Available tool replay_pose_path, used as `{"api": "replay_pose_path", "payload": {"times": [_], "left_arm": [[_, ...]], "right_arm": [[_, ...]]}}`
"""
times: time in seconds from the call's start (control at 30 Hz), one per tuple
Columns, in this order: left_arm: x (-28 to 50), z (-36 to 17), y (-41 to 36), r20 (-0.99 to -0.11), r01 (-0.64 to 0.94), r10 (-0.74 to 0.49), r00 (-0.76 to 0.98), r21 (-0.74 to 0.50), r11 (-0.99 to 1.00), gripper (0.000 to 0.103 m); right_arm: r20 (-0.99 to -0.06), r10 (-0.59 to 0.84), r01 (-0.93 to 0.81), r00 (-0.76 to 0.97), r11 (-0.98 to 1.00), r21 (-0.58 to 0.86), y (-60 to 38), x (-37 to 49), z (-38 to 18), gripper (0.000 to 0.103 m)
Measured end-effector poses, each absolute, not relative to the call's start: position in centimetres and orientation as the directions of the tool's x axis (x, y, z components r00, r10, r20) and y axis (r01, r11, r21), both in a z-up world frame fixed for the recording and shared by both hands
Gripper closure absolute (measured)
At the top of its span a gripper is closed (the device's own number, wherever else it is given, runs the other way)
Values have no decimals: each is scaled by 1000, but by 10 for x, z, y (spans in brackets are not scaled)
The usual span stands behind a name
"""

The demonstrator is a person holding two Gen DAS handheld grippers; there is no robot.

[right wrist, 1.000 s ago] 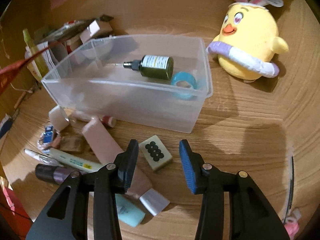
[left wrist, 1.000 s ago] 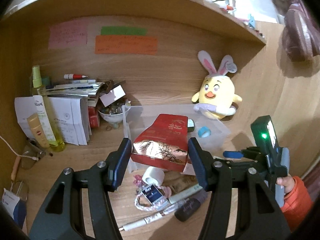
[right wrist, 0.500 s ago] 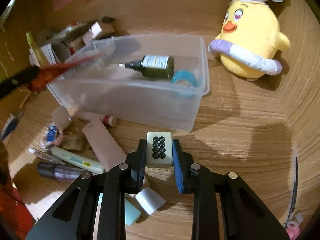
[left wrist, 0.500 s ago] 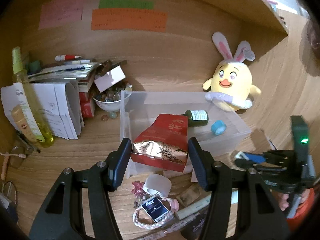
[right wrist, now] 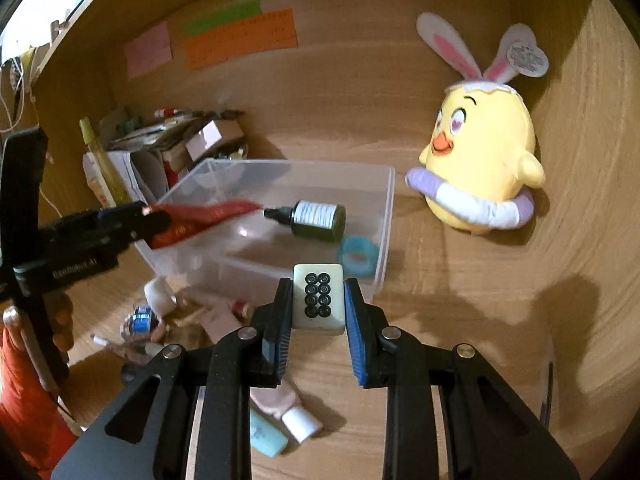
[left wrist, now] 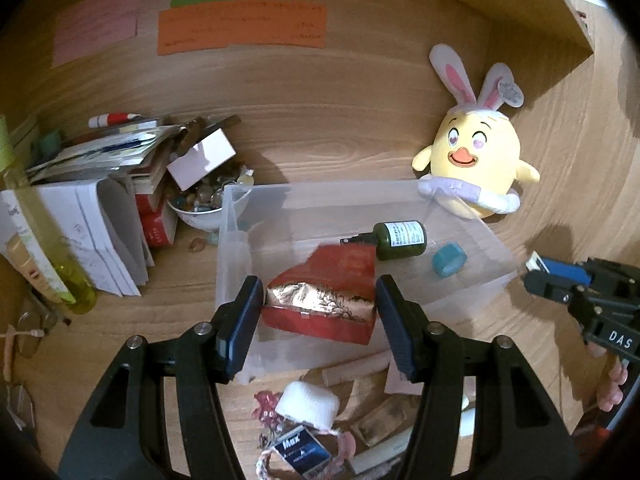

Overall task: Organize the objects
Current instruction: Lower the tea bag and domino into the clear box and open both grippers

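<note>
My left gripper (left wrist: 319,294) is shut on a red and gold packet (left wrist: 320,304), held tilted over the near left part of a clear plastic bin (left wrist: 236,240). A dark green dropper bottle (left wrist: 400,240) and a blue tape ring (left wrist: 449,259) lie inside the bin. My right gripper (right wrist: 318,292) is shut on a white mahjong tile (right wrist: 319,296) with black circles, held up off the desk just in front of the bin (right wrist: 386,208). The right wrist view shows the left gripper (right wrist: 136,220) at the left, with the packet (right wrist: 208,214) reaching over the bin's rim.
A yellow plush chick (left wrist: 476,168) sits to the right of the bin. Small items (left wrist: 316,404) and tubes (right wrist: 280,420) litter the desk in front of it. At the left are papers and books (left wrist: 100,208), a bowl of stones (left wrist: 200,208) and a yellow-green bottle (left wrist: 60,272).
My right gripper closed on the mahjong tile and lifted it off the desk. My left gripper carried the red packet forward until it hung over the bin.
</note>
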State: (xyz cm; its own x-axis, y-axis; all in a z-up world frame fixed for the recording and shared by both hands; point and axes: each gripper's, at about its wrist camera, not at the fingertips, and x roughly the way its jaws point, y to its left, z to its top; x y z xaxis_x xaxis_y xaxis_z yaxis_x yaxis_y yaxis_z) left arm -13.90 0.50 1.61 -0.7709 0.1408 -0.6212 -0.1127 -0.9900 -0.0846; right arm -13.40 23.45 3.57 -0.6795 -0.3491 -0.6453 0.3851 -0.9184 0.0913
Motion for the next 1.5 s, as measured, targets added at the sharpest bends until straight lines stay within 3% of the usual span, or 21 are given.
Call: {"api": "replay_pose_path", "payload": {"times": [0.53, 0.87, 1.2, 1.5], "left_arm": [[-172, -6, 17, -687, -138, 108, -718, -12, -990, 45], [-173, -8, 7, -690, -154, 162, -705, -74, -985, 45], [-164, -3, 6, -670, -165, 176, -721, -80, -983, 35], [-151, 11, 4, -639, -167, 182, -747, -85, -982, 27]], "right_arm": [[-751, -359, 452, -554, -887, 90, 199, -209, 11, 81], [-788, -320, 475, -525, -879, 40, 177, -225, -1, 81], [-797, -295, 458, -526, -889, 27, 172, -232, -2, 80], [-765, -300, 450, -570, -893, 15, 176, -212, 11, 56]]}}
